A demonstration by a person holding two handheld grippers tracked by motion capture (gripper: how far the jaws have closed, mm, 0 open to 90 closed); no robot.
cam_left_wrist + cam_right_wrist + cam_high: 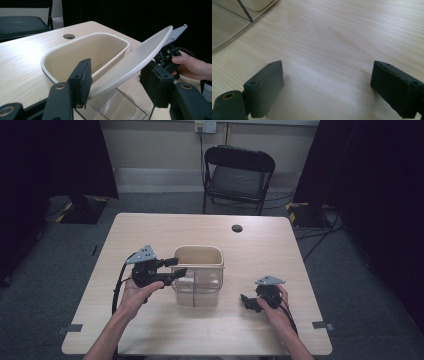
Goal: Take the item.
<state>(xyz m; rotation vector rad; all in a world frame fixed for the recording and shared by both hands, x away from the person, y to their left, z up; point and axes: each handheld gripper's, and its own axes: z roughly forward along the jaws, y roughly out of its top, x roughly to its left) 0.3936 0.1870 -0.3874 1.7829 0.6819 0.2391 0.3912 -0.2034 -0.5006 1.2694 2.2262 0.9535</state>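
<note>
A clear plastic bin (196,291) with a beige rim (198,248) stands mid-table. In the left gripper view its beige inner tub (50,58) lies uncovered, and a beige lid (136,58) slants upward over the bin's near side. My left gripper (177,266) (117,68) is at the bin's left rim, jaws wide apart on either side of the lid. The lid's low edge sits by one finger (81,80); whether they touch I cannot tell. My right gripper (248,302) (327,66) is open over bare table to the right of the bin, nothing between its jaws.
A cable hole (237,228) (69,36) marks the table's far side. A black folding chair (239,175) stands beyond the table. Bare wood (332,32) stretches in front of the right gripper, and the bin's clear corner (227,22) is at that view's upper left.
</note>
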